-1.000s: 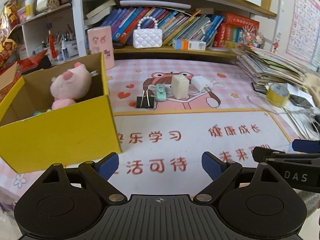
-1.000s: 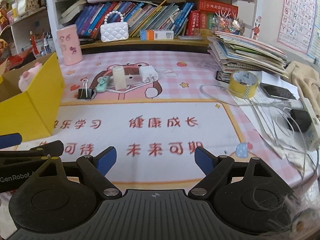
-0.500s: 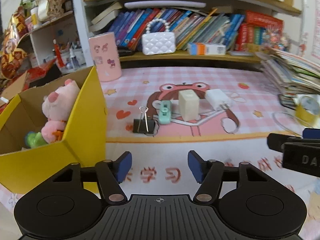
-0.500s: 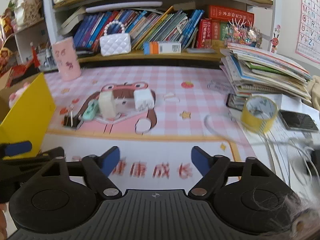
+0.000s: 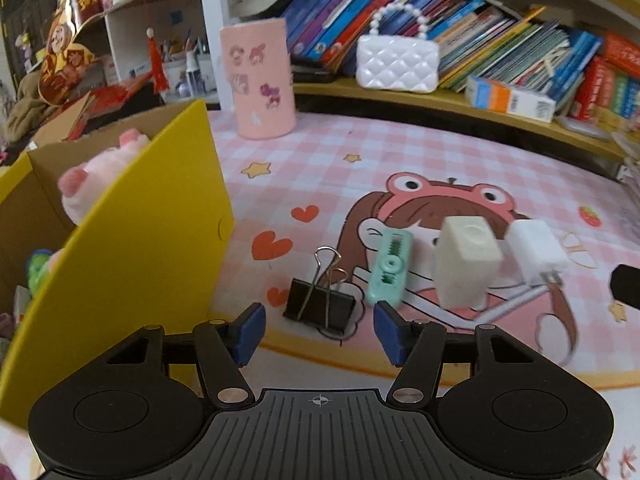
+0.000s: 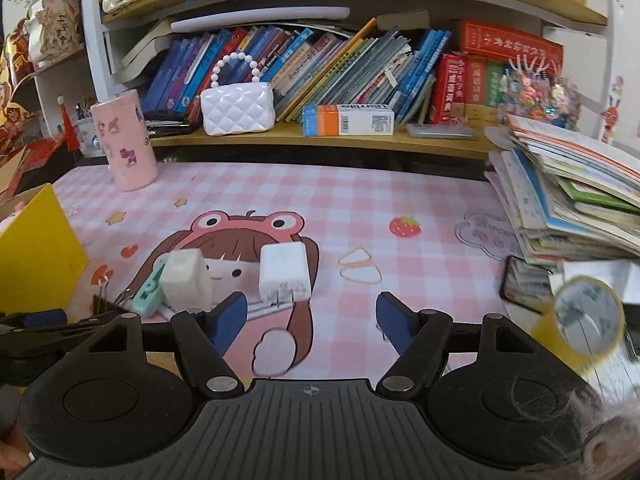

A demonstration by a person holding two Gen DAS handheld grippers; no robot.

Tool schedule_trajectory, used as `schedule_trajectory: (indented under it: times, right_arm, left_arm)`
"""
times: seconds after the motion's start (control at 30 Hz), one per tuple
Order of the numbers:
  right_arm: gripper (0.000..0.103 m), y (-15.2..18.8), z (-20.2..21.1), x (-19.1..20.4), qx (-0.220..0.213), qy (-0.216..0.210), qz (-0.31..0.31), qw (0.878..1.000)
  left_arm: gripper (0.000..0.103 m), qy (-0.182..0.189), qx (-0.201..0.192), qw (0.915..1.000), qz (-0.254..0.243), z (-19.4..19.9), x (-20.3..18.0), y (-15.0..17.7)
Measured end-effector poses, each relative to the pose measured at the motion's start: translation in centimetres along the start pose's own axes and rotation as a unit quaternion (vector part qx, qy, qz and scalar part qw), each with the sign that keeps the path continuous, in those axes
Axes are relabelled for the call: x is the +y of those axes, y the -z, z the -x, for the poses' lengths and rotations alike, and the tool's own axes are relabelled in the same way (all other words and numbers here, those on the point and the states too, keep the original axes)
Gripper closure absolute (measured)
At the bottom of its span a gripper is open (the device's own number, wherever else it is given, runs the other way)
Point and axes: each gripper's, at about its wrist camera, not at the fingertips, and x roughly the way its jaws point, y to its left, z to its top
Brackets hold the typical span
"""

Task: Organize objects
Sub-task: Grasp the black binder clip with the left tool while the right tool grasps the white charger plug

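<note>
A child's study corner in a home is suggested by a desk covered with a pink checked cartoon mat and backed by wooden shelves crammed with picture books. A white quilted toy handbag, a pink sticker-covered pot and a pink plush toy in a yellow cardboard box are seen, and an alphabet poster is pinned to the wall beside a loose heap of children's booklets

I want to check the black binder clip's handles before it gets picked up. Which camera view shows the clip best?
The left wrist view: the black binder clip lies whole and unobstructed just ahead of the left gripper, silver wire handles visible. In the right wrist view only a dark sliver of it shows at the left edge, beside the yellow cardboard box.
</note>
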Motion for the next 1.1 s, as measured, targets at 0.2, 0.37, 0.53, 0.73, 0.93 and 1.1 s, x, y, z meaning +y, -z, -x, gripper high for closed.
schedule_trajectory:
  times: [0.2, 0.37, 0.53, 0.73, 0.93, 1.1]
  right_arm:
    - [0.033, -1.0, -2.9, -0.3, 0.013, -0.021, 0.010, 1.000]
    - [0.033, -1.6, -5.5, -0.2, 0.023, -0.037, 0.019, 0.999]
    - [0.033, -2.1, -7.8, 0.4, 0.028, -0.045, 0.031, 0.998]
    - [0.037, -2.3, -10.2, 0.9, 0.045, -0.043, 0.048, 0.997]
    - [0.062, -2.1, -10.8, 0.8, 0.062, -0.051, 0.047, 0.996]
    - [0.063, -2.1, -9.4, 0.1, 0.059, -0.048, 0.022, 0.997]
  left_arm:
    - [0.049, -0.009, 0.016, 0.9998, 0.010, -2.1, 0.1, -0.4]
    - [0.057, 0.000, 0.008, 0.9998, 0.017, -2.3, 0.1, -0.5]
    - [0.058, -0.002, 0.011, 0.9995, 0.030, -2.0, 0.3, -0.6]
    - [0.058, 0.008, 0.004, 0.9990, 0.043, -0.8, 0.7, -0.7]
    - [0.058, 0.020, 0.000, 0.9983, 0.054, 0.6, 1.1, -0.7]
    - [0.058, 0.032, -0.009, 0.9978, 0.058, 2.0, 1.4, -0.6]
